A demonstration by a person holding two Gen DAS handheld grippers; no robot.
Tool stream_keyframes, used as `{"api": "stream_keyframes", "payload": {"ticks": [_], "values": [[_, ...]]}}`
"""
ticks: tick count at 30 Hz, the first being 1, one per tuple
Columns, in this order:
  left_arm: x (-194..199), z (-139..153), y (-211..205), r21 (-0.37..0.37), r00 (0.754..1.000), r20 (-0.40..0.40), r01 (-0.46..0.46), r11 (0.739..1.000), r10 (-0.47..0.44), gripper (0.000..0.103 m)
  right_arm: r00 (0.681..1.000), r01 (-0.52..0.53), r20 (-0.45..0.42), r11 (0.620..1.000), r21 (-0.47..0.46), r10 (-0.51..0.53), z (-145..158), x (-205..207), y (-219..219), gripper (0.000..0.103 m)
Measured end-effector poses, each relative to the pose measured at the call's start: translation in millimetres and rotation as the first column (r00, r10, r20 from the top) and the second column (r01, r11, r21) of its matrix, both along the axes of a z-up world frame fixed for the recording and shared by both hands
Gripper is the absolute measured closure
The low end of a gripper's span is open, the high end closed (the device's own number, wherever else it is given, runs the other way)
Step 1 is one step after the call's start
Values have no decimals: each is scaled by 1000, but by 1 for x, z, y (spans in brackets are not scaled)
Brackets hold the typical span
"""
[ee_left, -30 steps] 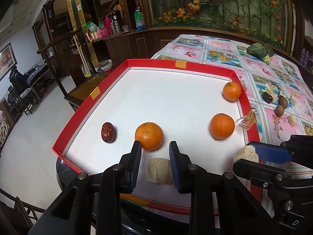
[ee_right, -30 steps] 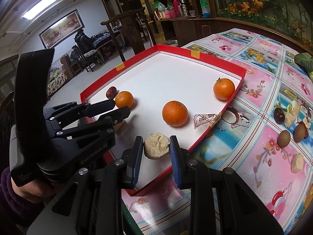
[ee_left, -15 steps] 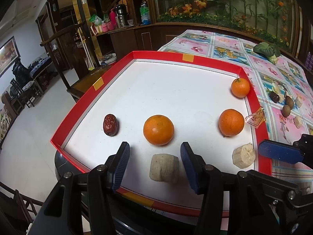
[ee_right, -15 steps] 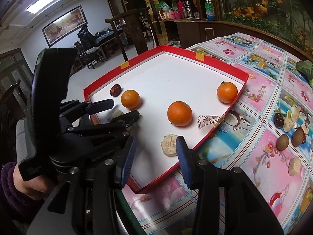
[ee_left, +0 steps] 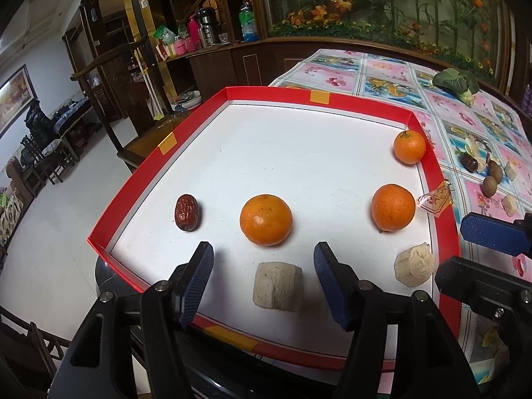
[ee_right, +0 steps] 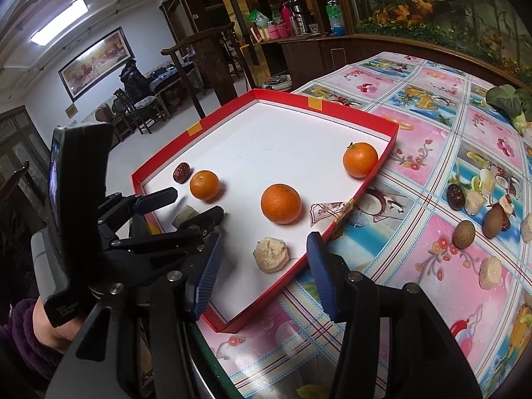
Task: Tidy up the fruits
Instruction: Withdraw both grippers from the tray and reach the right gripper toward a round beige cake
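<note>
You've let go with both tongs, left gripper [ee_left: 262,281] and right gripper [ee_right: 262,277] now spread wide, each pale chunk [ee_left: 277,286] resting low-centre in the red tray [ee_left: 133,179], loose fruit [ee_right: 465,234] right.

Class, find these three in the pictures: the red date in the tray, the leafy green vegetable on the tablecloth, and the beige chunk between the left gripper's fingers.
red date [ee_left: 187,212]: left wrist view, middle of its wrinkled skin.
leafy green vegetable [ee_right: 507,99]: right wrist view, on a broad leaf.
beige chunk [ee_left: 277,286]: left wrist view, centre of its front face.
</note>
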State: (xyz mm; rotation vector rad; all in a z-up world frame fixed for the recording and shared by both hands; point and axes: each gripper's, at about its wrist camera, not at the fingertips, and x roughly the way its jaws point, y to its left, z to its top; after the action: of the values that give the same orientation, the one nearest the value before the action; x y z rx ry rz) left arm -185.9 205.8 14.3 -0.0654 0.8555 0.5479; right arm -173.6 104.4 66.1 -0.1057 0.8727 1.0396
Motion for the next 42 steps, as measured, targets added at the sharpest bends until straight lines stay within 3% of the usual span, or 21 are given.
{"api": "stream_keyframes", "payload": {"ticks": [8,13,18,25,32,35,42], "values": [[0,8,-5,5,1000,7,2,1000,-2,33,999,30,44,1000,3,-30,8,6,-9,48],[3,23,-15,37,999,38,17,999,-19,25,994,108,18,994,31,-109,13,28,-30,43],[12,29,-30,51,998,42,46,998,-48,24,985,171,31,985,34,-172,18,43,-56,43],[30,31,-67,75,989,24,144,987,-147,24,966,243,99,970,-19,-240,14,59,-107,40],[59,32,-114,117,956,13,289,950,-292,24,954,295,88,949,-107,-287,-6,85,-139,40],[72,29,-124,134,944,-2,328,935,-331,24,961,275,65,948,-160,-268,-18,88,-134,50],[89,20,-127,126,930,-41,368,921,-366,24,962,275,62,941,-198,-268,-32,95,-125,57]]}}
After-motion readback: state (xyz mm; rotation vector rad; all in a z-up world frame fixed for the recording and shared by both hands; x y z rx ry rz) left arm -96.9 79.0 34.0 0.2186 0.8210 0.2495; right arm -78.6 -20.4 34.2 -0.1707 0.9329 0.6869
